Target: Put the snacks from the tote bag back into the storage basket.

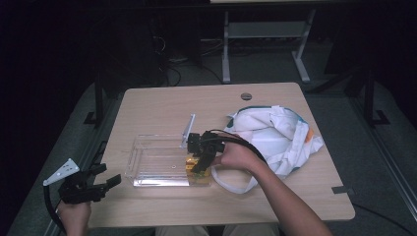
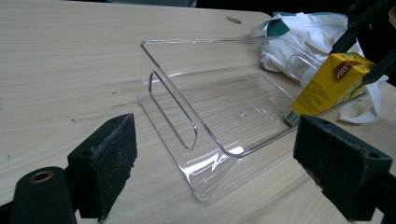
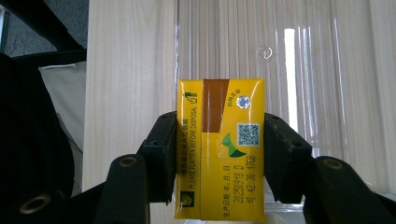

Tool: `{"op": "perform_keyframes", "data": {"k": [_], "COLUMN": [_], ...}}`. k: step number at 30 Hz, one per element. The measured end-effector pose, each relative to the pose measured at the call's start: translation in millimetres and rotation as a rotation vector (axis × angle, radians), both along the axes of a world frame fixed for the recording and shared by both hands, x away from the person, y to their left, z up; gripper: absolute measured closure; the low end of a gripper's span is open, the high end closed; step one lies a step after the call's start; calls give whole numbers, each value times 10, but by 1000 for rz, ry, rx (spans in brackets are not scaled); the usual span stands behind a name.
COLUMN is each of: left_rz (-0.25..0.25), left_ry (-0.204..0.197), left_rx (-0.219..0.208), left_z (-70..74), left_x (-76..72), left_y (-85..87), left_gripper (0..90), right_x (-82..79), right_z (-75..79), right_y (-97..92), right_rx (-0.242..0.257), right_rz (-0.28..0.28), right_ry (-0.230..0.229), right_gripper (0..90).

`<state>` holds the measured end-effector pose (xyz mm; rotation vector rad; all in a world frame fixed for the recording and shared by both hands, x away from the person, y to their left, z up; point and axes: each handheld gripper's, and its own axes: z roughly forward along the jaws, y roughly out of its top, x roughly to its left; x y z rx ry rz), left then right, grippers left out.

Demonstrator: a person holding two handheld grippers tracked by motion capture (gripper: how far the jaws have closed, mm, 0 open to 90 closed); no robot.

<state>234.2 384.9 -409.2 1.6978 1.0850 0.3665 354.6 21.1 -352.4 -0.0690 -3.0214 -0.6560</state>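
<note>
Two claws, one yellow carton [image 3: 219, 149], one clear tray [image 2: 233, 112], one bag [image 1: 275, 137].

The high view looks forward and down over the whole table [image 1: 147, 105]. The left gripper view sits low, facing across the clear tray [image 2: 196, 107]. The right gripper view, very close, apparently points straight down; all three share the tray.

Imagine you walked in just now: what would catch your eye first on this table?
The yellow drink carton, clamped in the right claw at the right end of the clear plastic tray mid-table. Next, the crumpled white cloth bag to the tray's right. The left claw hangs open off the table's left edge.
</note>
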Motion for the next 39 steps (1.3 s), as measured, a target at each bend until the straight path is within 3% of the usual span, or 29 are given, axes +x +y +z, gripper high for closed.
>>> {"op": "perform_keyframes", "data": {"k": [6,24,39], "left_rz": [0,-2,0], "left_ry": [-1,0,1], "left_rx": [2,0,2], "left_z": [2,1,4], "left_x": [-2,0,-2], "left_y": [1,-9,-14], "left_gripper": [130,130,130], "right_x": [16,26,46], "right_z": [56,103,222], "right_y": [-52,-148,-258], "right_rx": [46,90,128], "right_rz": [-13,-37,-53], "right_ry": [14,32,16], "right_gripper": [476,431,420]}}
